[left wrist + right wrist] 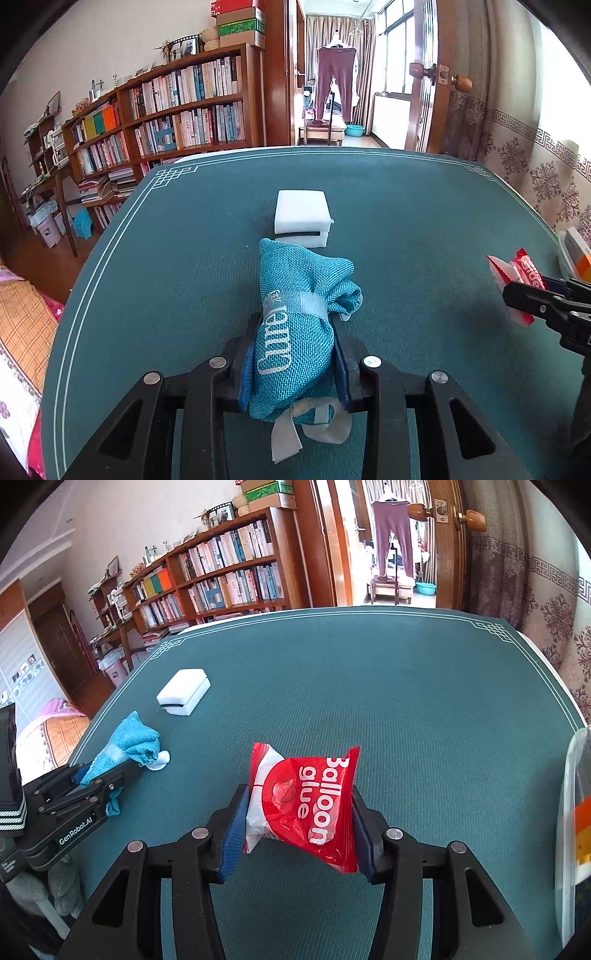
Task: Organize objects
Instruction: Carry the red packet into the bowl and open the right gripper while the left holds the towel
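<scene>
Home bedroom-study: bookshelves [184,107], bed [22,332] (laundry hanging beyond)

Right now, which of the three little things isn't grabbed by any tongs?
The white sponge block, lying free on the green table mat. The blue bag sits in the left tongs; the red packet in the right tongs.

On the green desk [406,686] I count three loose things: one teal fabric pouch [295,325], one white foam block [302,216] and one red packet marked "Balloon glue" [306,805]. There are two hand-held grippers over it, the left hand-held gripper [293,354] with the one pouch between its pads and the right hand-held gripper [299,827] with the one packet between its own. At the desk's right edge stands one clear plastic container [570,812], and beyond the desk I see one long bookcase [184,110] and one pair of purple trousers [334,81] on a hanger.
</scene>
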A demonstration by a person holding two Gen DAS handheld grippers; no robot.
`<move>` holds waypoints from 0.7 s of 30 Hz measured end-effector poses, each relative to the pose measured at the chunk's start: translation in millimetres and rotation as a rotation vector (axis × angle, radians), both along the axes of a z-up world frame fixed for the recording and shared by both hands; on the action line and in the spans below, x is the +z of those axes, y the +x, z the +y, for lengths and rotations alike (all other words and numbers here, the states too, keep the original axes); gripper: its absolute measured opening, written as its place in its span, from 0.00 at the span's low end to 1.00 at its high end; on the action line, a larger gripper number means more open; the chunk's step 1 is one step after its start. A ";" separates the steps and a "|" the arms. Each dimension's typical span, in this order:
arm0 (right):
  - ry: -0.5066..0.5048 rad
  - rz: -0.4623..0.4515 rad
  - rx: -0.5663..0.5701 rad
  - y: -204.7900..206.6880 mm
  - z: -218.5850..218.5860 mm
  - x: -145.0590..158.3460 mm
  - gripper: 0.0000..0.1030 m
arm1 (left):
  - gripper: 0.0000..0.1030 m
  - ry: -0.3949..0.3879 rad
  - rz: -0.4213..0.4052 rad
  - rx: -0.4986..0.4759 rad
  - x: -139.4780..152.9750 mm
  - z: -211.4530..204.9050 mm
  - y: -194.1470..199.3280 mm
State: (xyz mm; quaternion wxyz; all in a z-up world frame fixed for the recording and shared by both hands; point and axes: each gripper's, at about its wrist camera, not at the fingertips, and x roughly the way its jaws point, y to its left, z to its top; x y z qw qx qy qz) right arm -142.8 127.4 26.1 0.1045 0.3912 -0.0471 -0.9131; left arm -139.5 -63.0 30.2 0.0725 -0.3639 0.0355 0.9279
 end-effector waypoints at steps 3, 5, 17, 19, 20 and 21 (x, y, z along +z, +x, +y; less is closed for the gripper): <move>-0.007 0.009 -0.002 13.5 4.1 5.7 0.50 | 0.34 -0.016 0.015 0.001 2.0 3.7 2.4; -0.016 0.013 -0.006 23.0 8.2 9.0 0.50 | 0.34 -0.024 0.023 -0.004 2.9 7.2 4.5; -0.041 0.028 -0.044 68.0 42.0 20.4 0.50 | 0.34 -0.086 0.048 -0.050 7.2 37.0 23.3; -0.046 0.030 -0.053 73.8 48.6 21.2 0.50 | 0.34 -0.088 0.047 -0.059 7.9 42.3 26.7; -0.050 0.030 -0.058 76.4 51.7 21.4 0.50 | 0.34 -0.090 0.046 -0.063 7.9 44.6 28.1; -0.053 0.030 -0.061 78.5 54.2 21.2 0.50 | 0.34 -0.090 0.044 -0.066 7.9 46.8 29.3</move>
